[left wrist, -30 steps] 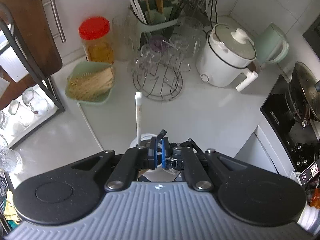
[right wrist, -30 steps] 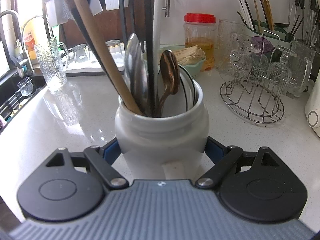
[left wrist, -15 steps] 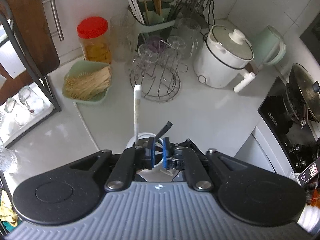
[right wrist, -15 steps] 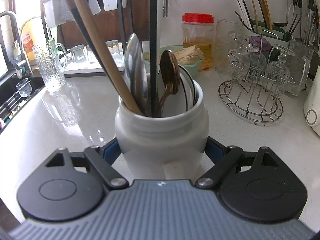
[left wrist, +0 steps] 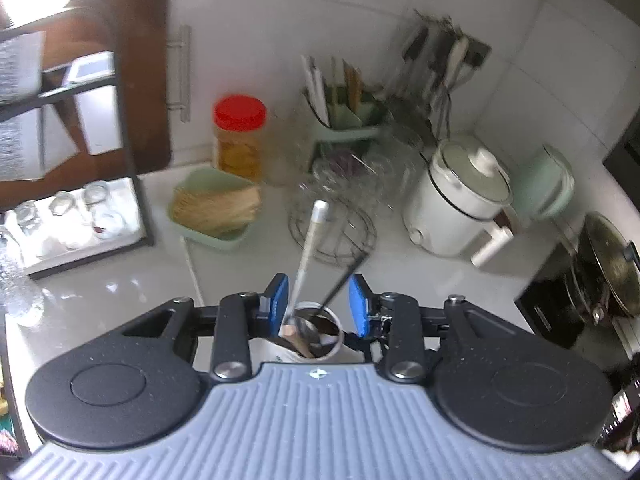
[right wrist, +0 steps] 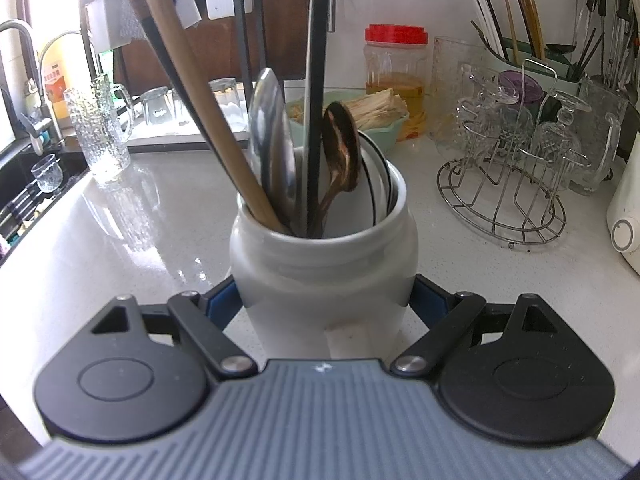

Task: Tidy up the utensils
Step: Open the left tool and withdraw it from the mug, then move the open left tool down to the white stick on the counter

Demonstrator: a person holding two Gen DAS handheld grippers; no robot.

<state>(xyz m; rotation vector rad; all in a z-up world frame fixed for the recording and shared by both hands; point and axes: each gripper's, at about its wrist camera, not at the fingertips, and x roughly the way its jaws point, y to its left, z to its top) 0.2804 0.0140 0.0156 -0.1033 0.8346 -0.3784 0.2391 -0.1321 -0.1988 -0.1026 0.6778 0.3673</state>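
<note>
White countertop (right wrist: 120,216) carries the crock (right wrist: 324,264), pinched between the right gripper (right wrist: 324,300) jaws; left gripper (left wrist: 318,304) jaws spread above it, black-handled utensil (left wrist: 340,284) between them.

A plain white crock (right wrist: 324,264) holds a tan wooden handle (right wrist: 192,80), a black handle (right wrist: 318,80), a silver spoon (right wrist: 270,128) and a coppery-brown spoon (right wrist: 340,148). Behind it, a red-lidded jar (right wrist: 395,60) holds amber liquid beside a mint-green dish (right wrist: 384,132) on the speckled white surface (right wrist: 120,240).

Utensils (right wrist: 276,160) stand in the crock (right wrist: 324,268), wire rack (right wrist: 504,200) to its right.
</note>
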